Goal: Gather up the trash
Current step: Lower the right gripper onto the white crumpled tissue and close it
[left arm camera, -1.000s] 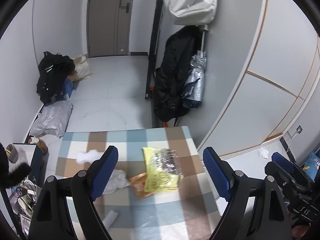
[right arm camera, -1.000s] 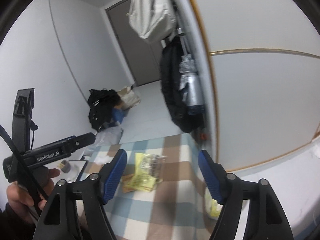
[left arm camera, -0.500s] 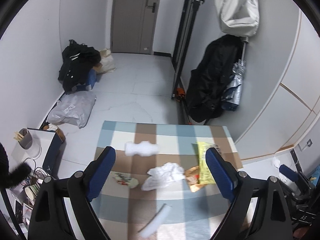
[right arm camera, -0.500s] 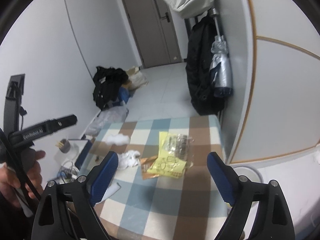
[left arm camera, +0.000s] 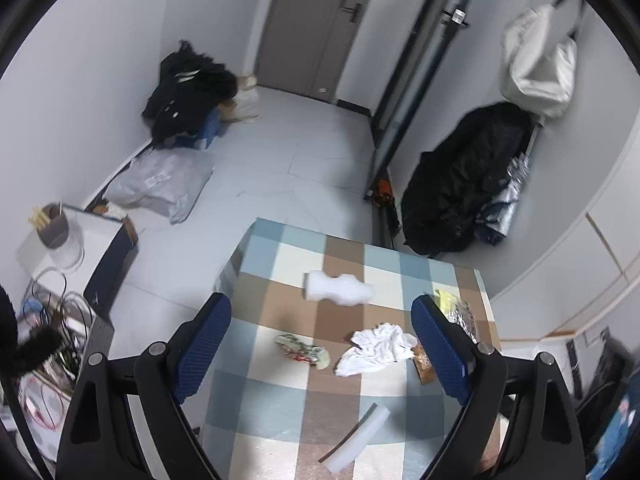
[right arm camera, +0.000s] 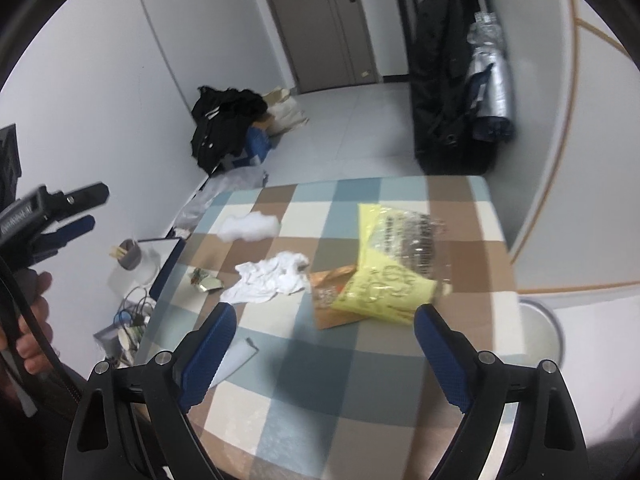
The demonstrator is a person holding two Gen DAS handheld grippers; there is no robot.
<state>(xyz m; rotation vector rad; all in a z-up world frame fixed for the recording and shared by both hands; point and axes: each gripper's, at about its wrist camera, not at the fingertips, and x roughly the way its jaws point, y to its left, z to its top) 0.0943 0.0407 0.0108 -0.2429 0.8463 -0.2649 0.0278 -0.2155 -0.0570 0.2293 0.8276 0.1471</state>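
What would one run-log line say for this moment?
phase: approach | left gripper: open, empty | right gripper: open, empty | table: crumpled tissue, yellow bag uncollected

left gripper (left arm camera: 321, 344) and right gripper (right arm camera: 325, 346): black angular finger arms, blue ribbed pads (left arm camera: 204, 344), silver pivot screws, left unit white lettering on black body, black strap across hand (right arm camera: 30, 332)

Right tool (right arm camera: 322, 350) has just spread wider, gripping nothing.
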